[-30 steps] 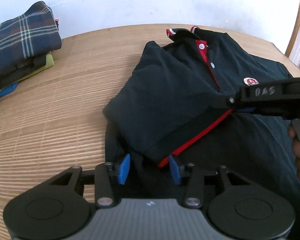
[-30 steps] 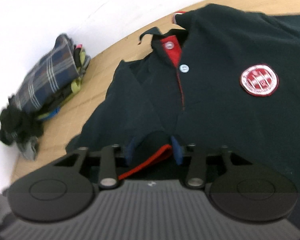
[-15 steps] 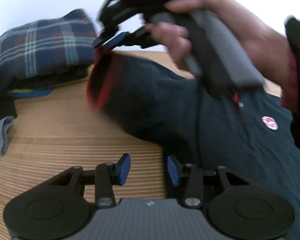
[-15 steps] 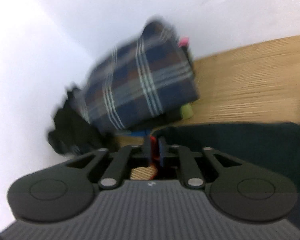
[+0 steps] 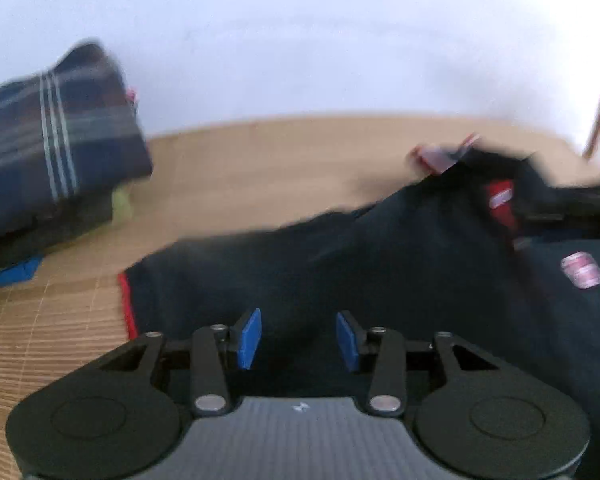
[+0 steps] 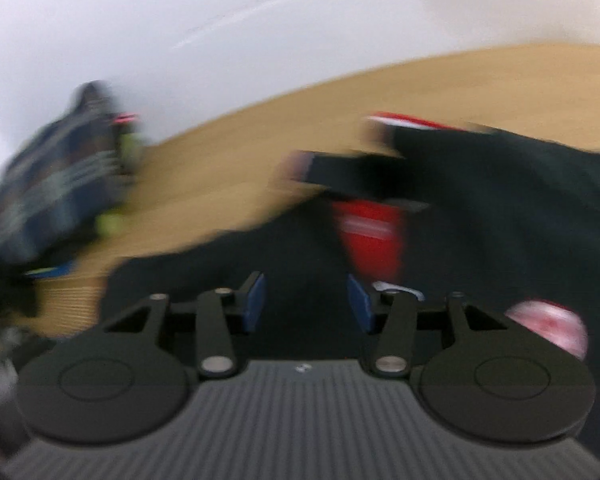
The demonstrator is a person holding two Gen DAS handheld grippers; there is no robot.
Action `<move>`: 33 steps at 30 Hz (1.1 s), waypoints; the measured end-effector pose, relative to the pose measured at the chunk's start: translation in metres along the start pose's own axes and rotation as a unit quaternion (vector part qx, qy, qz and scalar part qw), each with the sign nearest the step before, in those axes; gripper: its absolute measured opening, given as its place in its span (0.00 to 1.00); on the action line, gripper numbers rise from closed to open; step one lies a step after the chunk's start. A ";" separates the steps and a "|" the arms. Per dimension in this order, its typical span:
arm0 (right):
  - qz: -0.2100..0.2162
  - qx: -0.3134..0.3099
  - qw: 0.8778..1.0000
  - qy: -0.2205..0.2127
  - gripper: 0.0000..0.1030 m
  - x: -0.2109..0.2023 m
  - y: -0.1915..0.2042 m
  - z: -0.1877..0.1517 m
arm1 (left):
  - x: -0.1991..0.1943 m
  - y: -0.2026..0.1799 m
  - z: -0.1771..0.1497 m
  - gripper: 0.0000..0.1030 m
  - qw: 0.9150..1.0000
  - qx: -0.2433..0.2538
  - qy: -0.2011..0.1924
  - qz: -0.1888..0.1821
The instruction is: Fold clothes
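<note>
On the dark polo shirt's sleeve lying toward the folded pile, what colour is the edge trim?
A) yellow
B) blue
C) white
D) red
D: in the left wrist view the sleeve edge of the dark polo shirt carries a red stripe against the wooden table.

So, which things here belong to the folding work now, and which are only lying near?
Belongs to the job:
- black polo shirt, spread on the table
- left gripper, fingers apart over the shirt, holding nothing
- right gripper, jaws just opened, nothing between them

Lying about:
- pile of clothes with a plaid garment on top, at the far left
</note>
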State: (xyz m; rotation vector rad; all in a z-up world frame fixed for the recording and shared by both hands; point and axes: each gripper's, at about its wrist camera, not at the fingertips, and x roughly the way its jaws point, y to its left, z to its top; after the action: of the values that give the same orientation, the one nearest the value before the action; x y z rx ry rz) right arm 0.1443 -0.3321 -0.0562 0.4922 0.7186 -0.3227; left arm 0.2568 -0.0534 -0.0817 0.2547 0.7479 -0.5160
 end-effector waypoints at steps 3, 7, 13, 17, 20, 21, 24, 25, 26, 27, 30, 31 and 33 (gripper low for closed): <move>-0.090 0.021 0.996 0.000 0.48 -0.004 -0.048 -0.009 | 0.018 0.015 0.002 0.61 0.998 -0.016 0.023 0.050; -0.130 0.058 0.990 -0.020 0.48 -0.018 -0.099 -0.011 | 0.020 0.029 0.015 0.49 0.994 -0.033 0.048 0.089; -0.090 -0.019 0.995 -0.044 0.47 -0.011 -0.100 0.026 | 0.030 -0.019 0.058 0.50 1.000 0.009 0.018 0.001; -0.091 -0.072 0.993 -0.037 0.46 0.017 -0.098 0.056 | 0.073 -0.061 0.081 0.49 0.998 0.038 0.044 -0.004; -0.138 -0.104 0.985 0.016 0.46 0.051 -0.121 0.065 | 0.086 -0.069 0.085 0.57 0.998 0.027 0.048 0.037; -0.159 -0.116 0.980 0.002 0.45 0.053 -0.132 0.065 | 0.088 -0.070 0.086 0.59 0.997 0.022 0.045 0.052; -0.224 -0.062 0.972 -0.033 0.55 0.051 -0.178 0.077 | 0.094 -0.068 0.090 0.68 0.996 0.002 0.040 0.083; -0.222 -0.033 0.974 -0.036 0.66 0.050 -0.196 0.081 | 0.096 -0.069 0.092 0.69 0.995 -0.004 0.039 0.089; -0.214 -0.022 0.976 -0.038 0.75 0.048 -0.207 0.083 | 0.096 -0.070 0.093 0.69 0.995 -0.007 0.037 0.095; -0.203 -0.023 0.978 -0.038 0.75 0.046 -0.214 0.083 | 0.096 -0.074 0.094 0.69 0.994 -0.004 0.035 0.100; -0.180 -0.036 0.982 -0.050 0.73 0.037 -0.222 0.082 | 0.094 -0.082 0.098 0.63 0.994 0.008 0.036 0.105; -0.177 -0.033 0.982 -0.065 0.73 0.030 -0.223 0.081 | 0.088 -0.082 0.097 0.62 0.994 0.002 0.037 0.101; -0.146 -0.017 0.985 -0.086 0.73 0.007 -0.222 0.077 | 0.071 -0.079 0.095 0.61 0.995 -0.003 0.028 0.098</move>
State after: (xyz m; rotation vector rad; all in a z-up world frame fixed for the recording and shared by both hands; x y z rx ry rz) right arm 0.0929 -0.5598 -0.0809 0.3214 0.6266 -0.6191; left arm 0.3136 -0.1836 -0.0678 0.3346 0.7703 -0.3207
